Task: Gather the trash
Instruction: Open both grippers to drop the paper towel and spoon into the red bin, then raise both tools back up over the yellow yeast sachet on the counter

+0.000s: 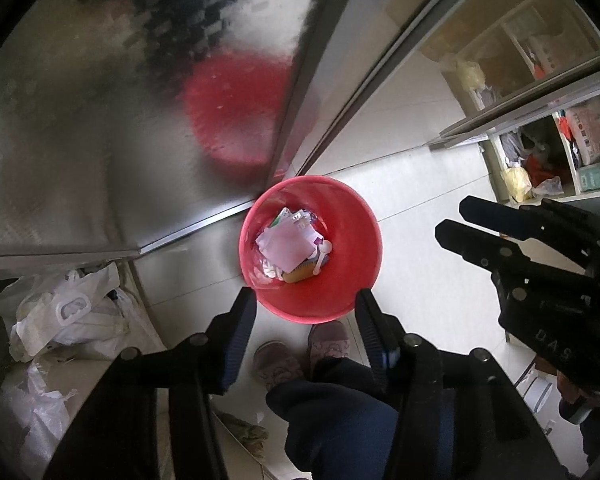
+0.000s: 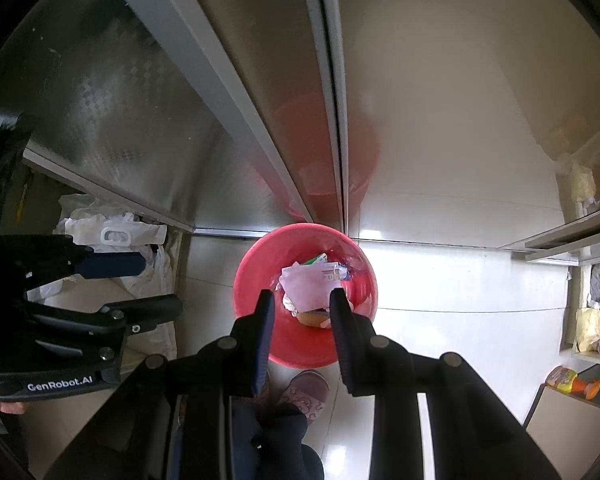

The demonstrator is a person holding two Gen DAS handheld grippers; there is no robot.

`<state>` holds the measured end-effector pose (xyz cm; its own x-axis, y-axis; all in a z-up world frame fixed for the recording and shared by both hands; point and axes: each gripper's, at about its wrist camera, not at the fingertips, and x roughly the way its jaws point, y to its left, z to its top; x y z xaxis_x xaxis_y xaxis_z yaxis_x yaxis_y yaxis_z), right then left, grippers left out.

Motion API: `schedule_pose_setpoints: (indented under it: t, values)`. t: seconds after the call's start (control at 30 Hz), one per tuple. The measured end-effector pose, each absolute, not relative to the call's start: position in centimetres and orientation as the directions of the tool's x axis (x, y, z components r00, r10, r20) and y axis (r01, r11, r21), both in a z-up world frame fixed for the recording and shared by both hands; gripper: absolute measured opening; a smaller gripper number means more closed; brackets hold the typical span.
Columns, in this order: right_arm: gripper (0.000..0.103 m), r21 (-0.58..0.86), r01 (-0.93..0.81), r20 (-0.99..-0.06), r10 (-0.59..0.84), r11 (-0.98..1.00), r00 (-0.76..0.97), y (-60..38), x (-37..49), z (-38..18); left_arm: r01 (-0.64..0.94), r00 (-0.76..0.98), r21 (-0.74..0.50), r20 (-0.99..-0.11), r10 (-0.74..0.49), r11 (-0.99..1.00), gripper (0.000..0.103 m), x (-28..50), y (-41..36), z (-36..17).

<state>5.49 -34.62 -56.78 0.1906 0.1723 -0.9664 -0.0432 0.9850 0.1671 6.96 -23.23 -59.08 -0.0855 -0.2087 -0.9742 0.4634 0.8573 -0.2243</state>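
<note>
Two black two-finger grippers hang above a round red plastic bin (image 1: 310,249) that stands on the pale tiled floor (image 1: 428,280), close against the foot of a frosted glass sliding door with metal frame (image 1: 288,92); the door's surface shows a blurred red reflection of the bin. Inside the bin lie crumpled white paper sheets (image 1: 285,246), a small white plastic spoon (image 1: 323,254), some printed wrappers and a tan-brown scrap at the near side, all resting on the bottom. The left gripper (image 1: 306,312) has its fingers wide apart with nothing between them, and in its own view they frame the bin's near rim. The right gripper (image 2: 302,306) also has its fingers apart and empty, their tips pointing down over the bin's opening; in the left wrist view it shows off to the right of the bin, over bare floor. Below the bin's near edge a pair of mauve patterned slippers (image 1: 300,354) and dark blue trouser legs (image 1: 340,420) of the person show, the toes just beside the bin. To the left, a heap of white plastic bags (image 1: 66,316) lies on the floor beside the door frame. To the right, an open pale shelf unit (image 1: 548,160) holds yellow and red bags and boxes, and in the right wrist view a yellow and orange toy (image 2: 572,384) lies on a low surface near it.
</note>
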Motion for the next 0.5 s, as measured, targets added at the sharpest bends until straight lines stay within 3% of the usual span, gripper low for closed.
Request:
schedule_pose_setpoints:
  t: [0.33,0.4,0.5]
  values:
    - [0.028,0.15,-0.033,-0.971,0.153,0.988,0.185,-33.9,4.7,-52.4,0.475,-0.029,-0.158,-0.986,-0.164,0.866,0.078,6.2,-22.4,-52.6]
    - [0.051,0.135,-0.023,-0.972,0.137,0.991,0.191,-33.9,4.4,-50.6,0.467,-0.016,-0.151,-0.987,-0.162,0.871,0.08,6.2,-22.0,-50.8]
    - [0.06,0.119,0.003,-0.971,0.116,0.993,0.207,-34.0,3.6,-47.4,0.468,-0.002,-0.145,-0.987,-0.163,0.872,0.081,6.0,-21.6,-47.7]
